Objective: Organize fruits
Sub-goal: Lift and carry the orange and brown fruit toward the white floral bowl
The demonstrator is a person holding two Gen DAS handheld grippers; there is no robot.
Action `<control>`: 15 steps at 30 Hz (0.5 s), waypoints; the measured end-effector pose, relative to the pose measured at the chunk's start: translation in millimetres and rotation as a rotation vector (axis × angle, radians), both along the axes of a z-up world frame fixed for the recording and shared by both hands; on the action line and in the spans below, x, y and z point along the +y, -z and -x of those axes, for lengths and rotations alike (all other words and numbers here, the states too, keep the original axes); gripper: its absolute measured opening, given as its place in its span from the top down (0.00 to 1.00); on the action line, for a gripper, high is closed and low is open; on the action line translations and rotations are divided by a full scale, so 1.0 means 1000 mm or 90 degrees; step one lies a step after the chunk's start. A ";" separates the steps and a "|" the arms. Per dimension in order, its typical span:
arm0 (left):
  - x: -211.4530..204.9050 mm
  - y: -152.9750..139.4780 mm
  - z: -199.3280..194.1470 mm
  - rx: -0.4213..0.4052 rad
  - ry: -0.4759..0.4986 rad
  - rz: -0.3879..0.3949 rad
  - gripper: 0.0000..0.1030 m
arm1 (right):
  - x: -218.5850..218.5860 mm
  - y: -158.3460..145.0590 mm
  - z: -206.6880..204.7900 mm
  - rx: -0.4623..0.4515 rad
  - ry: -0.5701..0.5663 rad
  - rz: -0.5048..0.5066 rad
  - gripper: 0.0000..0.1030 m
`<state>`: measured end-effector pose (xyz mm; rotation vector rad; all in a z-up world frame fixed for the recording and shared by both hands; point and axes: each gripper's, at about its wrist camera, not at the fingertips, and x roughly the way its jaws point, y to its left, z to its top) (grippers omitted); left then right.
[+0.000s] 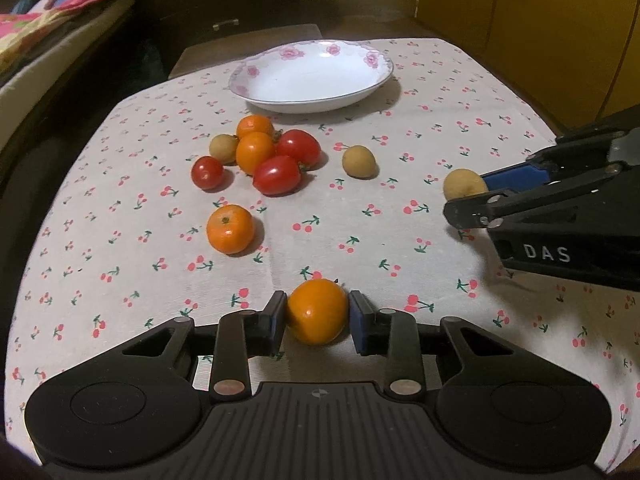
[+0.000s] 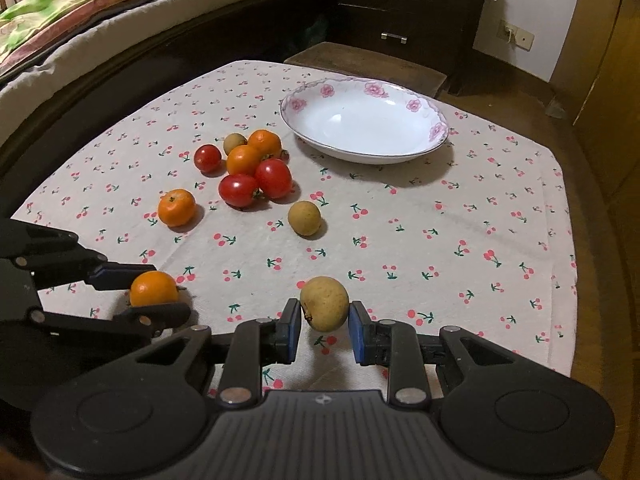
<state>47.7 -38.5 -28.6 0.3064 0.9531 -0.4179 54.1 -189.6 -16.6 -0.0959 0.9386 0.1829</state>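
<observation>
Left gripper [image 1: 317,318] is closing its jaws on a small orange [image 1: 317,311]; both blue pads are sitting against the fruit's sides, its underside hidden, so whether it is lifted off the cherry-print cloth [image 1: 400,248] is unclear. Right gripper [image 2: 324,322] is holding a tan fruit [image 2: 324,303]: the right pad is touching it, while a thin gap is showing at the left pad, so the grip is hard to confirm. From the left wrist view this same fruit is half hidden behind the dark finger.

Farther out on the counter, a lone orange [image 1: 230,229] is sitting apart, and a second tan fruit [image 1: 359,161] is lying by itself to the right. Beyond, a cluster is bunching together: two oranges [image 1: 255,152], two larger tomatoes [image 1: 277,175], a smaller tomato [image 1: 207,172] just left, and a tan fruit [image 1: 223,148] partly covered by the oranges.

At the far edge, a white floral-rimmed dish [image 1: 256,70] is standing with nothing in it. Behind, a dark drawer chest [image 2: 404,4] and a bed [image 2: 80,32] are getting cut off by the frame.
</observation>
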 end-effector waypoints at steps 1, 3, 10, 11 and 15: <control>0.000 -0.001 0.000 0.000 -0.001 0.000 0.61 | 0.000 -0.001 0.000 -0.001 0.000 0.002 0.74; 0.000 -0.002 0.000 -0.002 -0.005 0.003 0.61 | 0.000 -0.002 0.001 -0.004 0.001 0.002 0.74; 0.004 -0.008 0.000 -0.008 -0.022 0.007 0.61 | 0.002 -0.006 0.003 -0.013 -0.001 0.009 0.74; 0.004 -0.009 0.000 -0.008 -0.024 0.007 0.61 | 0.002 -0.006 0.004 -0.014 0.000 0.010 0.74; 0.007 -0.015 0.000 -0.014 -0.032 0.004 0.61 | 0.002 -0.012 0.005 -0.022 -0.001 0.012 0.74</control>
